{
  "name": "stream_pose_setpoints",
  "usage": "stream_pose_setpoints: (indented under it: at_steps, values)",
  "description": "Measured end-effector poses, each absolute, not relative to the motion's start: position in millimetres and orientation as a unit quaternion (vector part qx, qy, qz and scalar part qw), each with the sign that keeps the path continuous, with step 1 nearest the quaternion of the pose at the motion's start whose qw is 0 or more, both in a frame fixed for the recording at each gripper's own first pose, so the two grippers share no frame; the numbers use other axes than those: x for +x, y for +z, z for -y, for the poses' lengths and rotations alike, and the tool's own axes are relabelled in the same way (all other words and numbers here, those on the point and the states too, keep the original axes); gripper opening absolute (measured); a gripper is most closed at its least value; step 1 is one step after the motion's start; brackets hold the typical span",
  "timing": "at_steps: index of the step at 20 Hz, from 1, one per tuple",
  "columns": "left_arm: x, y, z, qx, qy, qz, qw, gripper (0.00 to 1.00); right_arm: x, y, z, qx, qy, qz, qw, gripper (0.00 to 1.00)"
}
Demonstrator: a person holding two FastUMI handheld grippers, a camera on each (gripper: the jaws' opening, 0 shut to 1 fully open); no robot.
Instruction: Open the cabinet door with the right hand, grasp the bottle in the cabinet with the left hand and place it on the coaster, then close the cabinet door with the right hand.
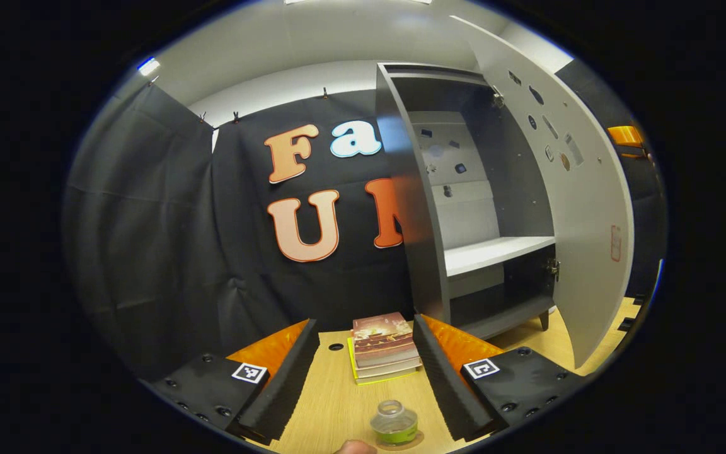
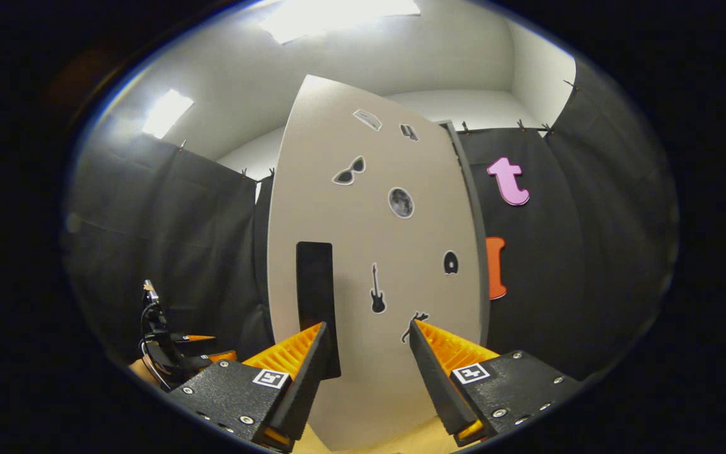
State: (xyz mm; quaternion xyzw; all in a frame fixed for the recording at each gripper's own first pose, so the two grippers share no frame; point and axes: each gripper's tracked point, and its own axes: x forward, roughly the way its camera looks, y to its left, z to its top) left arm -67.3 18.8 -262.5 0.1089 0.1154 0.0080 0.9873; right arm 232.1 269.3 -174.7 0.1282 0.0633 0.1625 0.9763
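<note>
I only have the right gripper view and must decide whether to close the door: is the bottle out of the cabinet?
Observer: Yes. In the left gripper view the bottle stands on the coaster.
Operator: Is the left gripper gripping it?
Observer: No. The left gripper is open and neither finger touches the bottle.
Operator: Anything else on the table?
Observer: A stack of books lies on the table beyond the bottle, near the cabinet.
</note>
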Motion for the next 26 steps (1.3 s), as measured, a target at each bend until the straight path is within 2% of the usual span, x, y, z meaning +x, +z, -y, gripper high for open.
stream_pose_setpoints:
  at_steps: [3, 9, 13, 15, 26]
  values:
    - [-67, -260, -40, 0.114, 0.017, -0.112, 0.987, 1.00, 246, -183, -287, 0.104, 0.161, -0.054, 0.980, 0.80]
    - [-58, -261, -77, 0.102, 0.038, -0.115, 0.987, 0.95, 276, -193, -320, 0.097, 0.169, -0.068, 0.978, 0.81]
    - [-47, -256, -87, 0.093, 0.039, -0.110, 0.989, 0.97, 294, -192, -339, 0.101, 0.174, -0.068, 0.977, 0.81]
    - [-42, -251, -89, 0.094, 0.037, -0.103, 0.990, 0.95, 294, -191, -341, 0.086, 0.166, -0.067, 0.980, 0.80]
    - [-10, -224, -63, 0.053, 0.018, -0.086, 0.995, 0.97, 307, -200, -351, 0.099, 0.144, -0.094, 0.980, 0.81]
